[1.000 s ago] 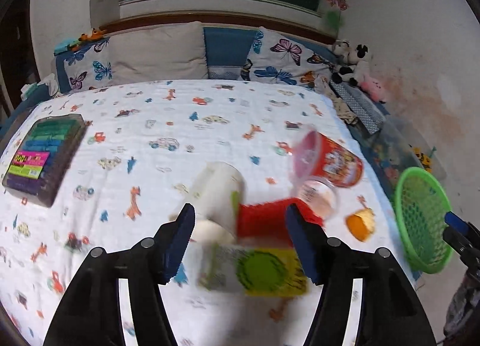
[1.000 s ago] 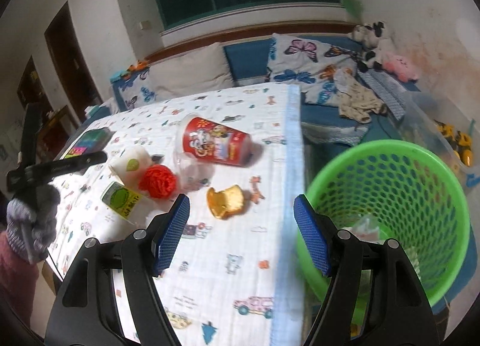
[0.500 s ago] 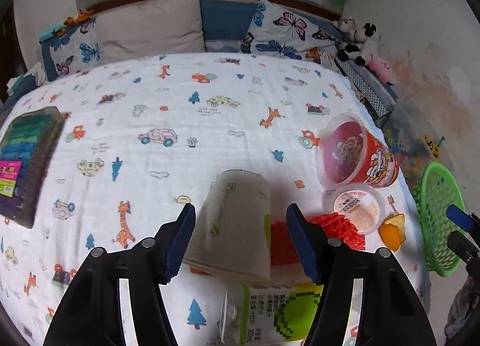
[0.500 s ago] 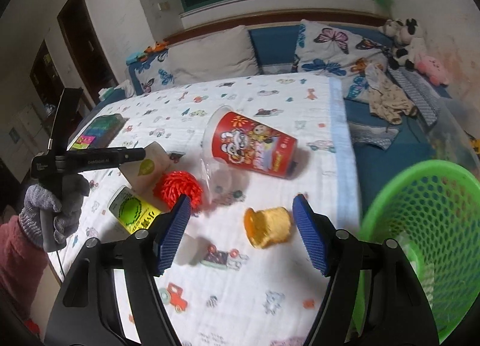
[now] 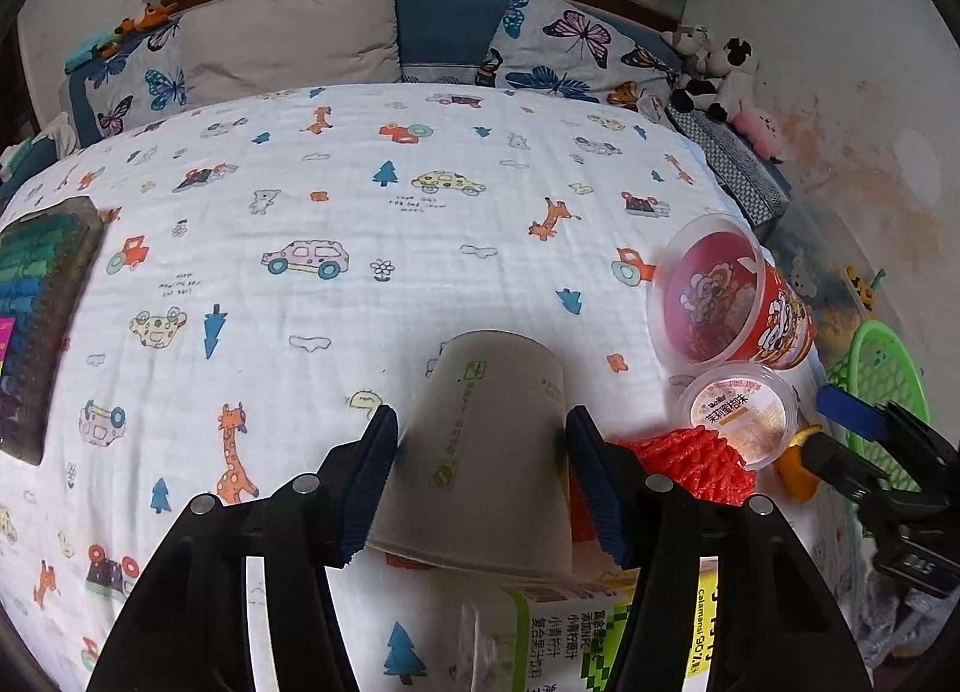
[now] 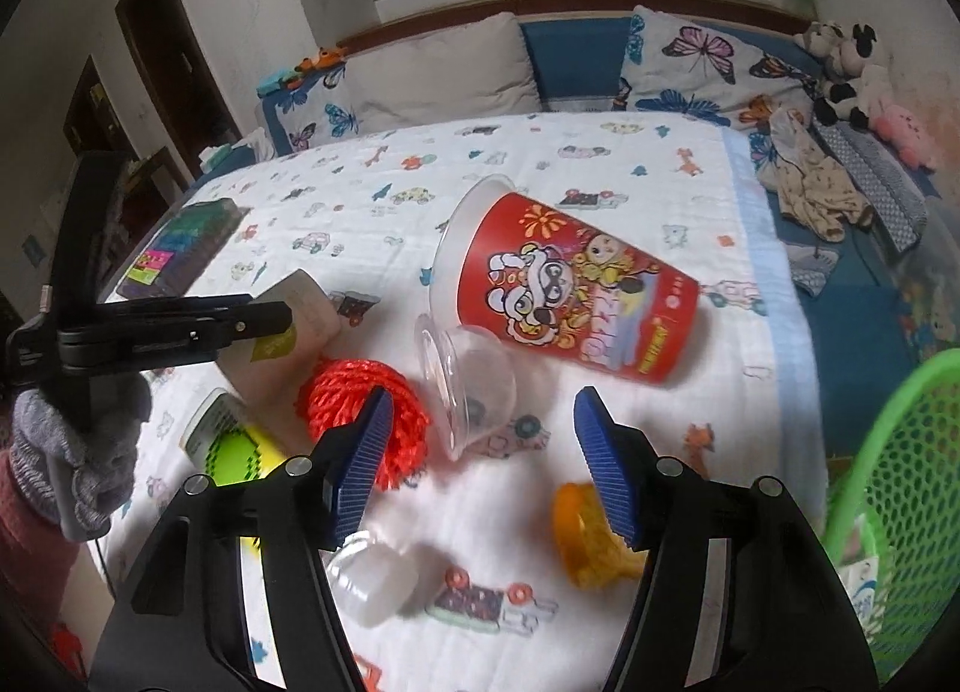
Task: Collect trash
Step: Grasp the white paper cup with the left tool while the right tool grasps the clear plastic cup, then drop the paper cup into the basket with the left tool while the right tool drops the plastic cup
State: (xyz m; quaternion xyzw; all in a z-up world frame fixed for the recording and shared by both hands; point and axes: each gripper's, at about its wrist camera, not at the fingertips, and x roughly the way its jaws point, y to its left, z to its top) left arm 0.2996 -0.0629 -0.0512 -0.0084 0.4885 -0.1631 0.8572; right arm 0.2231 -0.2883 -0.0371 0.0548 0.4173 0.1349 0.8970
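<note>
**Cups and wrappers scattered on the bed, basket waiting at its edge**

A green plastic mesh basket (image 6: 900, 488) stands off the bed's right edge; something pale lies at its bottom, too unclear to name. On the printed, quilted bed cover (image 5: 360, 200) a tall red cartoon-printed cup (image 6: 576, 302) lies on its side, clear rim open and nothing visible inside. Just beside it lies a small clear plastic cup (image 6: 468, 386), also tipped over and see-through. A grey paper cup (image 5: 480, 452), tapered and matte, lies on its side with its base pointing away from the left wrist camera. Next to it sit a bright red knotted net bundle (image 5: 696, 464), a crumpled orange piece (image 6: 588, 536), a green-and-yellow printed packet (image 5: 600, 632) and a small translucent white tub (image 6: 378, 578).

The left gripper (image 5: 480, 464) straddles the paper cup, jaws closing in, pads at or just off its sides. The right gripper (image 6: 480, 458) hovers half open above the clear cup and orange piece, jaws narrowing, gripping nothing.
</note>
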